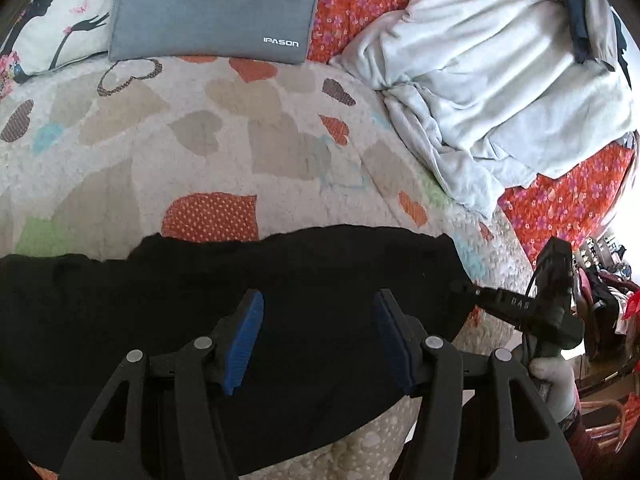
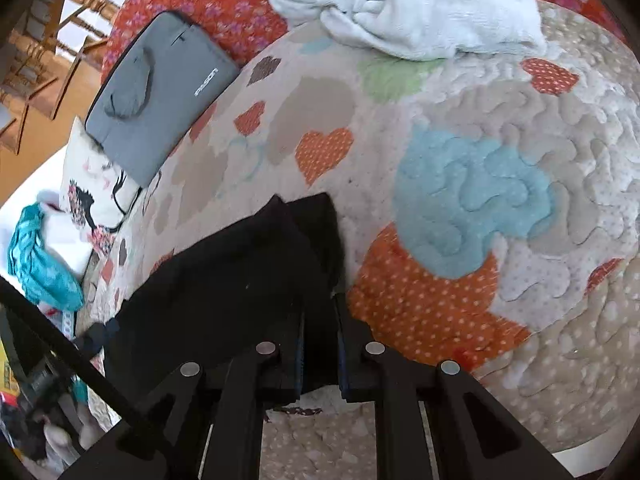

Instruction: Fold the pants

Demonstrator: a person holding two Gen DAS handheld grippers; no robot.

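Note:
The black pants (image 1: 224,280) lie across the near part of a heart-patterned quilt (image 1: 200,140). My left gripper (image 1: 316,336) hovers over the middle of the pants with its blue pads wide apart, open and empty. In the right wrist view the pants (image 2: 224,280) run from the gripper to the left, with a folded corner pointing away. My right gripper (image 2: 320,340) is shut on the pants' edge, with black cloth between its pads. The right gripper also shows at the pants' right end in the left wrist view (image 1: 464,290).
A grey IPASON laptop bag (image 1: 216,12) lies at the far side of the bed, also in the right wrist view (image 2: 156,96). A pale crumpled blanket (image 1: 500,80) lies at the far right. A printed pillow (image 1: 52,28) sits far left. A wooden chair (image 2: 44,52) stands beyond the bed.

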